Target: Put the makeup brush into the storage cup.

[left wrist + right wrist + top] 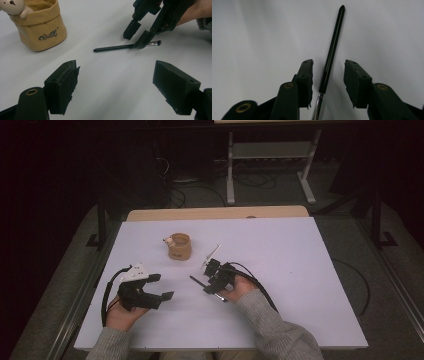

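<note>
A thin black makeup brush (197, 281) with a silver ferrule lies flat on the white table top (290, 270). My right gripper (207, 287) is tipped down over it, jaws astride the handle. In the right gripper view the brush (332, 52) runs up between the two pads of my right gripper (328, 82); one pad sits close beside it and a gap shows on the other side. From the left gripper view the brush (113, 47) lies under the right gripper (135, 38). My left gripper (162, 286) rests to the left, open and empty (115, 82).
A tan fabric pot (181, 246) with a small white bear on its rim stands behind the grippers, near the middle of the table; it shows at top left in the left gripper view (41, 25). Black cables trail from both grippers toward the table's front edge.
</note>
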Demonstrator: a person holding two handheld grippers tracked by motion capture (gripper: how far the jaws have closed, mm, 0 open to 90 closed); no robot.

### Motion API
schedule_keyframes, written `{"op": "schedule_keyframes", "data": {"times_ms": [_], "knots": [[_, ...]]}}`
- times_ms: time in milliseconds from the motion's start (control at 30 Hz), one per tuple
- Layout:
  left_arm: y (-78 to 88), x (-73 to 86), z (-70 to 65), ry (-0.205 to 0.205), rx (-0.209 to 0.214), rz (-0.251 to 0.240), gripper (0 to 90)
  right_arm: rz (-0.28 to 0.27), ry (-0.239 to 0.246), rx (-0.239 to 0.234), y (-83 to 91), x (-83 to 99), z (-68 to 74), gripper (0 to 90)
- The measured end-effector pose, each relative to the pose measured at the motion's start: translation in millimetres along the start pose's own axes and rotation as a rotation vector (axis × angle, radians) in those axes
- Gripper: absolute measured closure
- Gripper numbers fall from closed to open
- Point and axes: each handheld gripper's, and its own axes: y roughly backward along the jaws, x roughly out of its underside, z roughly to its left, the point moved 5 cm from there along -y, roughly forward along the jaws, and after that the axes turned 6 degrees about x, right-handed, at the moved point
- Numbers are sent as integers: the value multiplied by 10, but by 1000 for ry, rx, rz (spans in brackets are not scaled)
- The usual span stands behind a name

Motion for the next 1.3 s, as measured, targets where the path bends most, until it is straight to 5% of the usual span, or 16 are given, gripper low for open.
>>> {"op": "schedule_keyframes", "data": {"times_ms": [267,600,800,1000,1300], "knots": [[-10,5,1,1,4,5,196,8,11,14,-34,8,6,695],[-9,0,6,0,2,3,196,7,53,90,-31,21,93,812],[-25,-1,1,-8,3,10,197,-12,43,70,-30,40,80,832],[-21,-2,6,-6,3,5,198,-31,12,1,-31,61,16,834],[3,-16,5,-6,0,0,201,-40,30,-40,-1,68,-3,834]]}}
